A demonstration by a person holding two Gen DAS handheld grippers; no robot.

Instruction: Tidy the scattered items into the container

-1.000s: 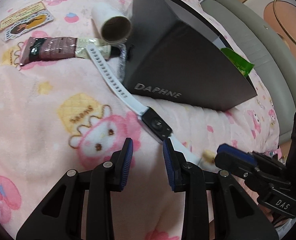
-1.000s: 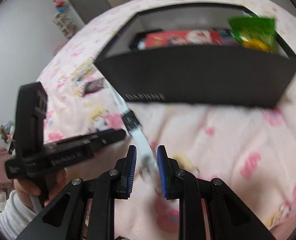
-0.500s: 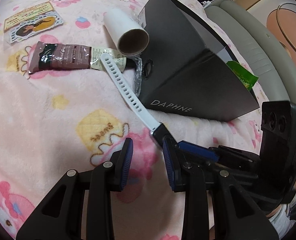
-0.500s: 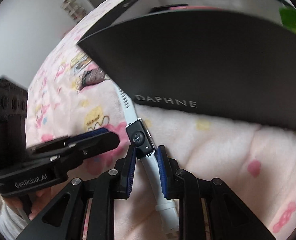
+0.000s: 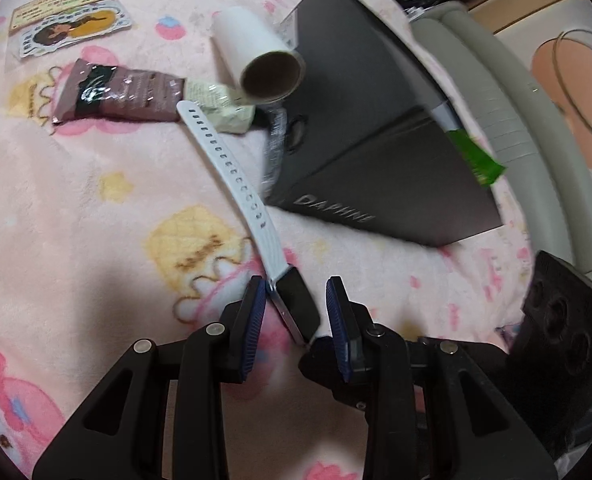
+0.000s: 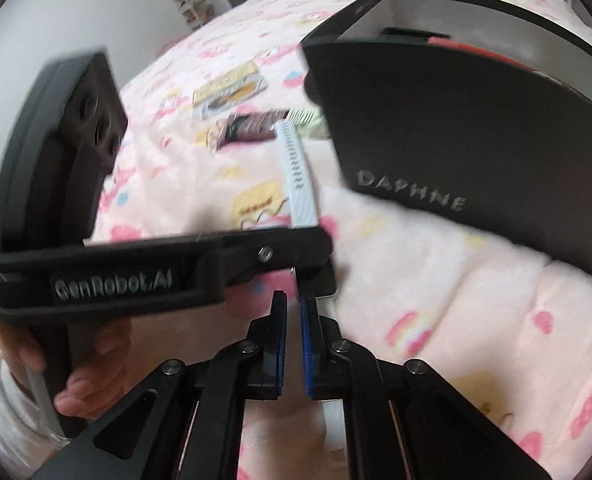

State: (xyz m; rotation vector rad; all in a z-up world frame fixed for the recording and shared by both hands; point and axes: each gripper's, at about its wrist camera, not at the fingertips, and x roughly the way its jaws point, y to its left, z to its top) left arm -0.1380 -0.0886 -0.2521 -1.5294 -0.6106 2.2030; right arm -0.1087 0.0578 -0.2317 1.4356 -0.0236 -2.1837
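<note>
My bed is covered by a pink cartoon blanket (image 5: 76,208). The black DAPHNE box (image 5: 375,152) stands at its far right, holding a green packet (image 5: 475,156). Beside the box's left corner lie a cardboard roll (image 5: 256,60) and a brown sachet (image 5: 124,96). The white-strapped watch (image 5: 248,200) runs from there to my left gripper (image 5: 296,308), which is open around its black face without touching. My right gripper (image 6: 294,312) is nearly closed; whether it grips the strap I cannot tell
</note>
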